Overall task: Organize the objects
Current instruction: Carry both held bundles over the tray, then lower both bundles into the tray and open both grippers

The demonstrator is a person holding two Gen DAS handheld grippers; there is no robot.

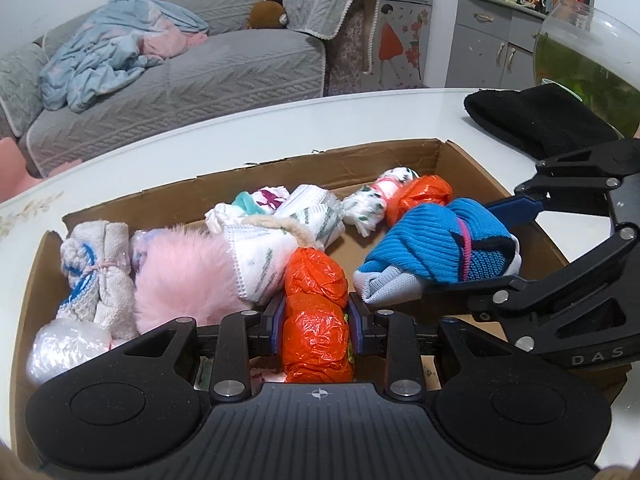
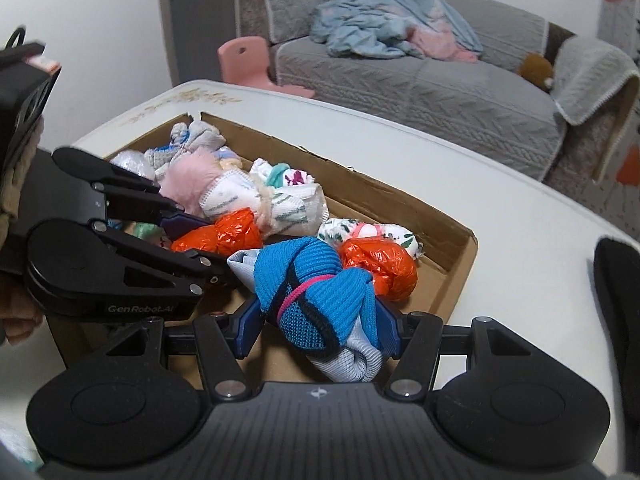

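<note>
On the white table (image 1: 360,116) sits my shallow cardboard box (image 1: 280,168), its floor crowded with rolled cloth bundles. Biggest among them is a fluffy pink bundle (image 1: 180,276), touching a white printed roll (image 1: 260,256). My right gripper (image 2: 318,320) is clamped on a bright blue knitted bundle (image 2: 312,280), grey at one end and cinched by a pink band, held over the box's near edge. My left gripper (image 1: 316,318) pinches a crinkled orange plastic bundle (image 1: 316,320); a second orange bundle (image 1: 424,196) lies near the far corner.
</note>
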